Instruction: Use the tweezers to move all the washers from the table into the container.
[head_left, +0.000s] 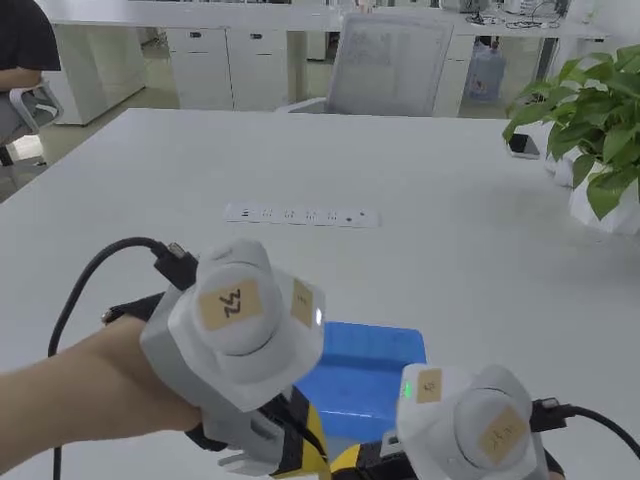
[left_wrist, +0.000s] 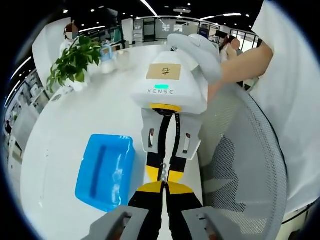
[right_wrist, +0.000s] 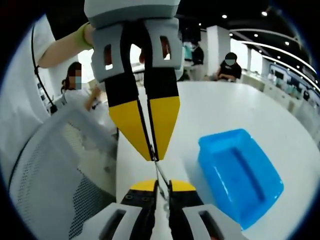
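Holding the tweezers (right_wrist: 159, 174) between them, my left gripper (left_wrist: 163, 184) and right gripper (right_wrist: 161, 189) both seem pinched shut on the thin metal. Our blue container (left_wrist: 105, 172) sits just beside them on the white table (left_wrist: 65, 130).

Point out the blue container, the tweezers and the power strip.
blue container (right_wrist: 217, 172): right gripper view, on its side wall.
tweezers (right_wrist: 160, 174): right gripper view, on the thin metal shaft.
power strip (head_left: 302, 215): head view, on its middle.
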